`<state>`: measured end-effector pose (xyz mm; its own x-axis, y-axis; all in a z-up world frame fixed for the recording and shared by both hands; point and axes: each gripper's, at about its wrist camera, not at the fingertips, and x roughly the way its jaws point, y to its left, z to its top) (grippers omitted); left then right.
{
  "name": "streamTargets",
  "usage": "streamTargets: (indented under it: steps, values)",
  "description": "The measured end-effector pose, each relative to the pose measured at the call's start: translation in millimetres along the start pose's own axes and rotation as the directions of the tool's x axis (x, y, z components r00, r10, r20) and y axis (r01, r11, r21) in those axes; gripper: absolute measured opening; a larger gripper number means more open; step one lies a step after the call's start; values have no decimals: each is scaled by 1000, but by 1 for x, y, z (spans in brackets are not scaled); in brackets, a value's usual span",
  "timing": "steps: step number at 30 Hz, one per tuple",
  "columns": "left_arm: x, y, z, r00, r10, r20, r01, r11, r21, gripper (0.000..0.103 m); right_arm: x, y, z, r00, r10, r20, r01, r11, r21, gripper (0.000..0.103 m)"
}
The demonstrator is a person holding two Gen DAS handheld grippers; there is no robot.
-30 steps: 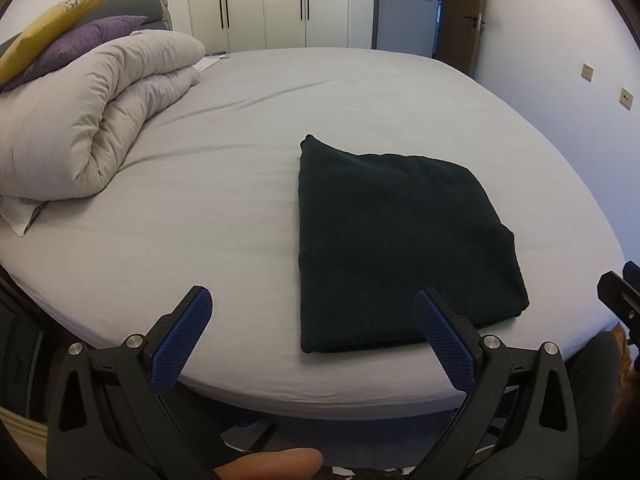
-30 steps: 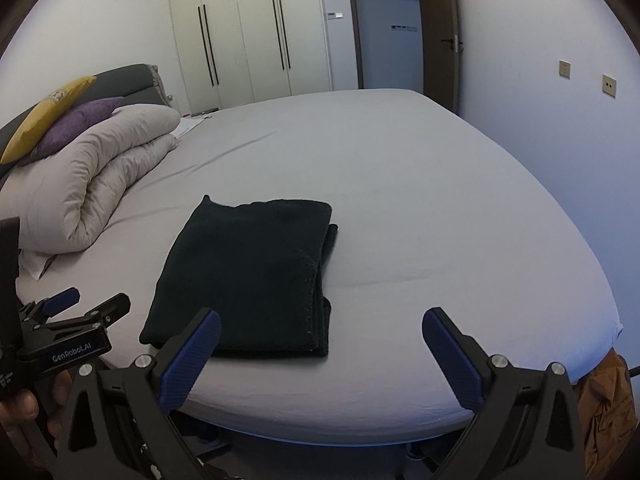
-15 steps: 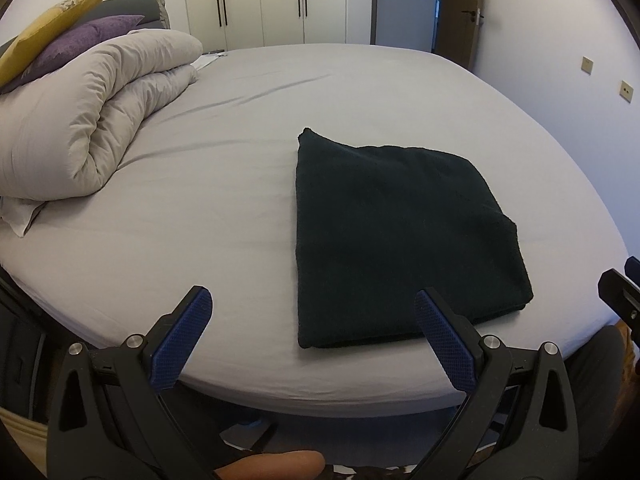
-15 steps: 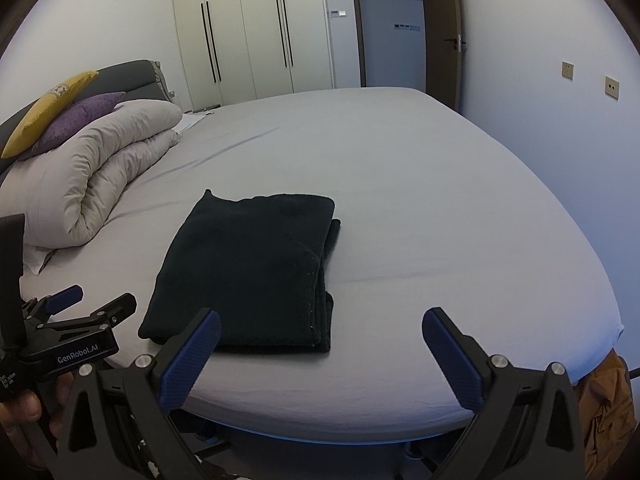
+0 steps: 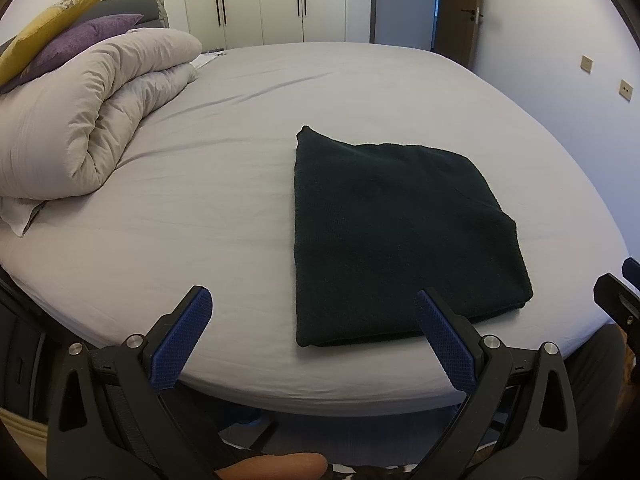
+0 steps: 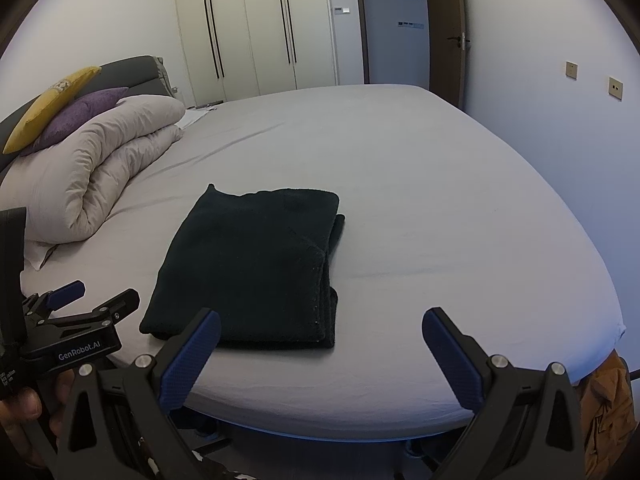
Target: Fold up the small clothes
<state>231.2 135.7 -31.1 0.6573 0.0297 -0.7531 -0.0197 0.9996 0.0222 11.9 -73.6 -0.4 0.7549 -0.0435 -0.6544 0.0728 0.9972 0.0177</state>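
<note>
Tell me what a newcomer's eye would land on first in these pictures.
First, the dark folded garment lying flat near the front edge of the pale grey bed, stark against the sheet. Next, the rolled beige duvet at the bed's left side, with a purple cushion and a yellow cushion above it. Both open grippers, left gripper and right gripper, frame the foreground.
</note>
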Motion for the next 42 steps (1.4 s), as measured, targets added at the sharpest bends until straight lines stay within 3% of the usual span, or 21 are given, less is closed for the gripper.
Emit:
streamTargets:
  steps: [42]
  values:
    - [4, 1, 0, 1000, -4, -6, 4, 1000, 4, 103, 5, 0, -3, 1000, 2, -15, -2, 1000, 6, 103]
